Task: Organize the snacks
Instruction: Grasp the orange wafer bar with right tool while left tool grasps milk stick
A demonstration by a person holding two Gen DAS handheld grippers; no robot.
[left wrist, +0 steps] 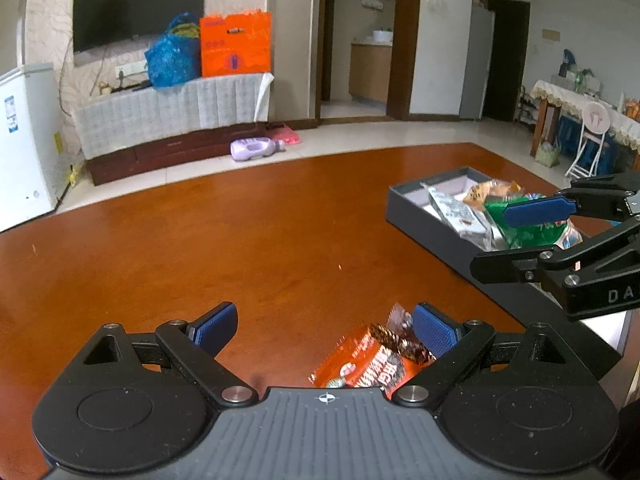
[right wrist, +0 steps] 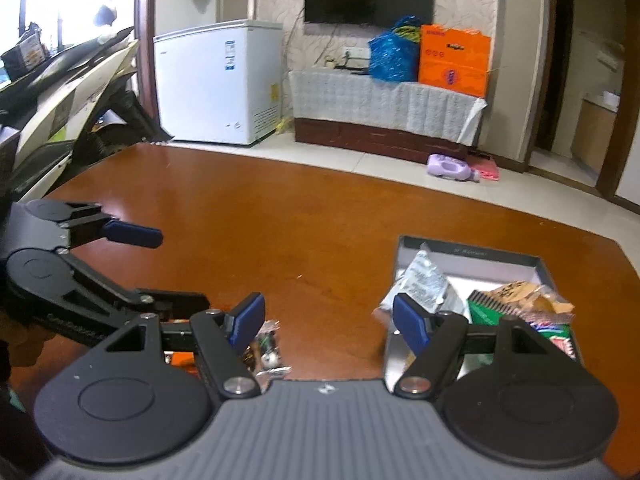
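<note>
An orange snack packet (left wrist: 366,364) lies flat on the brown table (left wrist: 240,240), between the fingers of my left gripper (left wrist: 326,330). That gripper is open; its right-hand pad sits by the packet's crimped end and the other pad is well clear. My right gripper (right wrist: 330,322) is open and holds nothing, hovering by the near left corner of the grey box (right wrist: 480,250). The box holds a silver-white packet (right wrist: 424,280), a green packet (right wrist: 490,308) and a brown one (right wrist: 528,294). The right gripper (left wrist: 516,240) hangs over the box (left wrist: 420,216) in the left wrist view. The orange packet's shiny end (right wrist: 268,350) shows beneath my left gripper (right wrist: 184,268).
The table's far edge curves away to a tiled floor with a purple bottle (left wrist: 256,149). Beyond stand a white chest freezer (right wrist: 216,80) and a covered cabinet (left wrist: 168,114) bearing blue and orange bags. A dark machine (right wrist: 72,92) stands past the table's left side.
</note>
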